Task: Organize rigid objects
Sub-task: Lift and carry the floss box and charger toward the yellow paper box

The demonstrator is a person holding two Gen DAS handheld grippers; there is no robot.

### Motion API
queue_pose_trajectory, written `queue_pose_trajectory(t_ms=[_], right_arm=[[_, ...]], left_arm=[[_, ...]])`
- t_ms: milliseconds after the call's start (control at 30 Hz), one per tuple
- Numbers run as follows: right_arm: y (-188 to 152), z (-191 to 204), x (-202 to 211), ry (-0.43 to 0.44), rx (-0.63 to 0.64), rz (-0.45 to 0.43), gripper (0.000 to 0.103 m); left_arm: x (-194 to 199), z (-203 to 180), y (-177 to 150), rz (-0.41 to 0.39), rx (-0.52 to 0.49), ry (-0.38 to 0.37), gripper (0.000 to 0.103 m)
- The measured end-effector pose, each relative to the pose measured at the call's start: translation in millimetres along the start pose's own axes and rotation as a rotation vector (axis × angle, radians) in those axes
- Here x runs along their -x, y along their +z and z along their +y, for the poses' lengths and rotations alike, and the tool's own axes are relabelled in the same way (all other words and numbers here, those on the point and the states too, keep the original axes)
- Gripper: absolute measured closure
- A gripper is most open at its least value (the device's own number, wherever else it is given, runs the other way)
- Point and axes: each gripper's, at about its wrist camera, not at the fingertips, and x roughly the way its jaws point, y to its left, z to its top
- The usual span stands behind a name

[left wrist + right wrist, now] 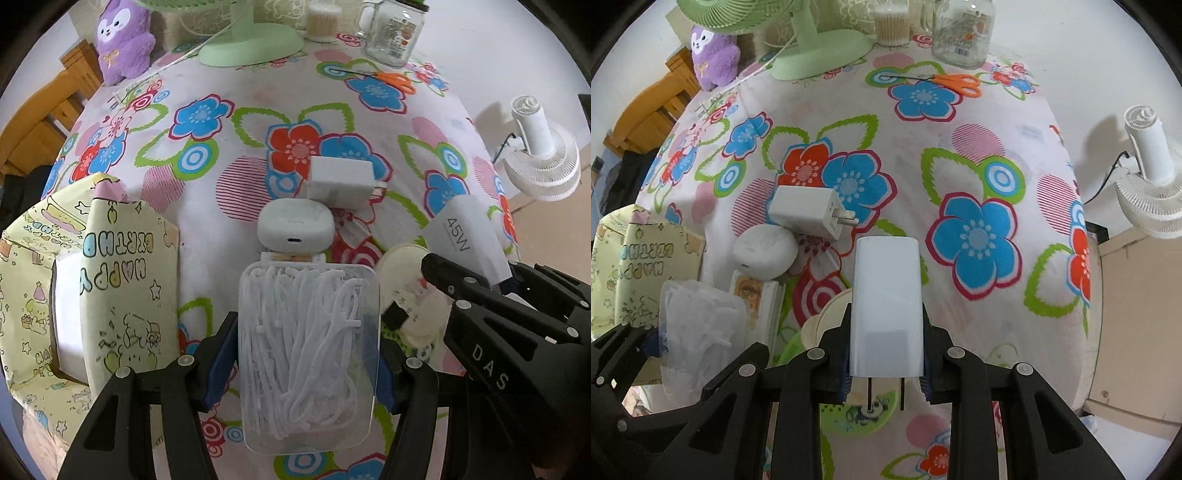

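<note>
Floss-pick box: a clear plastic box [309, 354] packed with white floss picks; my left gripper [309, 360] clamps it by its long sides, blue pads pressed against both walls.
Gift-wrapped box: a carton [92, 295] in pale yellow birthday paper sits at my left, flaps up, its white inside showing; I cannot tell what it holds.
Glass jar: a handled jar [962, 35] stands at the far edge of the table, next to a tub of cotton swabs [891, 26].
Right gripper: my right gripper [885, 363] is closed narrow on a white 45W charger [885, 306], prongs pointing back toward me, lifted clear of the floral tablecloth [960, 155].
Cluster ahead: a white earbud case [295, 225] lies just beyond the floss box, touching a small flat carton [293, 256]; a white plug adapter [341, 179] sits just behind the case.
Under my right side: a round cream lid [410, 295] lies on the cloth beside the floss box.
Far edge: green fan base [251, 46], purple plush [123, 38], orange scissors [393, 79].
Off the table: a white fan [1148, 173] on the right.
</note>
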Motion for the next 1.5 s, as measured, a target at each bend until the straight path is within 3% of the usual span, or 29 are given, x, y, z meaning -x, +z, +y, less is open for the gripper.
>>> queue_pose_trajectory(t_ms=[600,1500], right_arm=[[-38,0,52,-0.020,-0.050,-0.057,0.073],[-57,28,122,-0.064,-0.119,-0.164,0.073]], left_arm=[[36,-12,-27,-0.052,-0.075,0.008,0.038],[97,5,-39,-0.144,-0.156,-0.008,0.038]])
